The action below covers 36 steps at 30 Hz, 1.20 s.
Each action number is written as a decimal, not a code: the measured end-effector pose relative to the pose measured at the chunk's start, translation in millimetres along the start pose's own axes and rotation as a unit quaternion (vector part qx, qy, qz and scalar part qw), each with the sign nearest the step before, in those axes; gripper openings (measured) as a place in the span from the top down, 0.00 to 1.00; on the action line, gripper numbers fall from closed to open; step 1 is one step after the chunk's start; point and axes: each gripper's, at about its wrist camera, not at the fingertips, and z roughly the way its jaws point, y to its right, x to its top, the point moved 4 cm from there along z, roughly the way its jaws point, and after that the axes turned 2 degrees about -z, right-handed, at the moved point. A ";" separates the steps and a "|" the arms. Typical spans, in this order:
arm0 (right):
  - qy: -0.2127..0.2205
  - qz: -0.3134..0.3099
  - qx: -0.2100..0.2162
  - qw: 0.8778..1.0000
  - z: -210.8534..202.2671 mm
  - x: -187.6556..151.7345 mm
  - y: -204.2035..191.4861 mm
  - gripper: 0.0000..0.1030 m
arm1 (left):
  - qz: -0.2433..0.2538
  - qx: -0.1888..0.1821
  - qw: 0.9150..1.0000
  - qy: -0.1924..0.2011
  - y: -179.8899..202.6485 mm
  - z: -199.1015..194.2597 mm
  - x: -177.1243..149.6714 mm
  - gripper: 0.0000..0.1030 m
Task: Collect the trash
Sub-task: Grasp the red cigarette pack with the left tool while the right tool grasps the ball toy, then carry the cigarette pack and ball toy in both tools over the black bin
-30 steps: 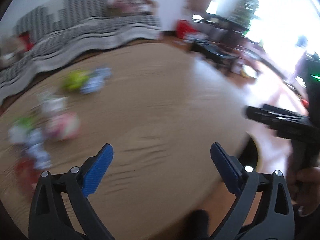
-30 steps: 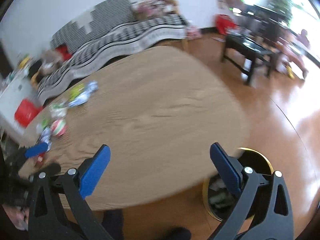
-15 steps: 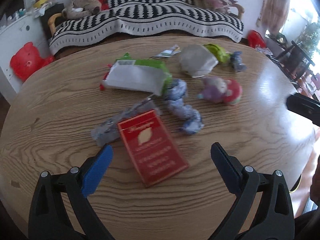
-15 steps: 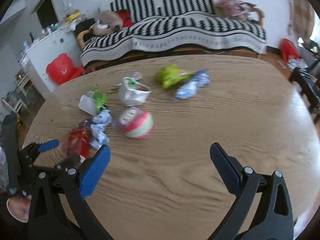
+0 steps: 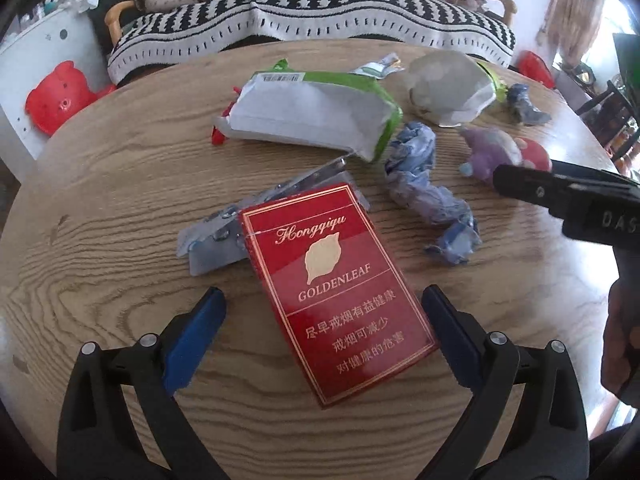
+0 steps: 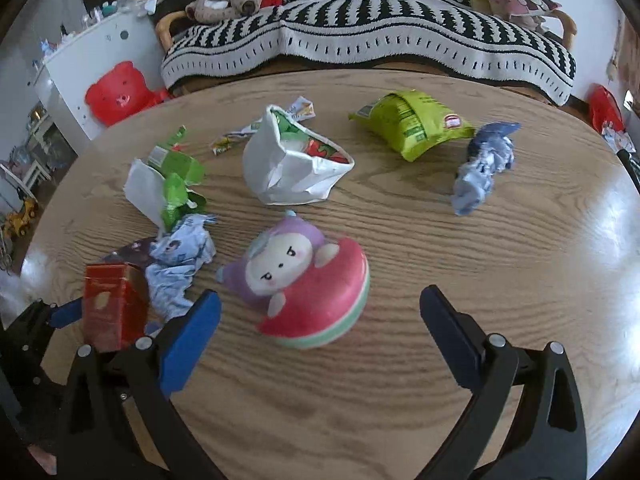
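Note:
A red cigarette pack (image 5: 336, 280) lies flat on the wooden table (image 5: 120, 200). Its near end sits between the fingers of my open left gripper (image 5: 320, 300), which do not touch it. Under its far end lies a silver wrapper (image 5: 224, 236). Crumpled blue paper (image 5: 424, 184), a green-and-white bag (image 5: 316, 116) and a white bag (image 5: 448, 88) lie beyond. My right gripper (image 6: 320, 300) hangs open just in front of a purple-and-red squishy toy (image 6: 304, 280). A yellow-green snack bag (image 6: 412, 124) and a second blue paper wad (image 6: 484, 168) lie farther right.
A sofa with a black-and-white striped cover (image 6: 360, 40) stands behind the table (image 6: 500, 280). A white cabinet (image 6: 80, 64) and a red bear-shaped object (image 6: 116, 92) are at the left. A hand (image 5: 620, 340) holds the right gripper's handle at the right edge.
Both views swung left from the table's bare right end and a floor bin to the trash pile. The left gripper has closed in on the red pack, the right on the toy.

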 end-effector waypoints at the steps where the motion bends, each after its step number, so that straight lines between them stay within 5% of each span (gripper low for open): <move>1: -0.001 -0.002 -0.001 1.000 1.8 1.2 0.4 0.06 | 0.000 0.000 1.000 0.000 0.3 0.9 1.1 0.07; 7: 0.005 -0.014 0.002 1.000 5.7 4.1 -3.6 0.09 | 0.000 -0.005 1.000 0.007 4.4 0.1 2.9 0.13; 10: 0.005 -0.017 0.013 1.000 4.6 3.2 -7.3 0.30 | 0.009 0.002 1.000 0.020 5.7 -4.3 2.7 0.35; 26: 0.032 0.009 0.020 0.999 -34.2 -4.8 7.4 0.39 | -0.015 -0.015 0.999 0.032 3.7 -26.3 9.0 0.37; 36: 0.060 0.038 -0.002 0.997 -87.2 -35.1 54.4 0.39 | 0.001 -0.040 0.998 0.047 48.2 -47.1 13.9 0.37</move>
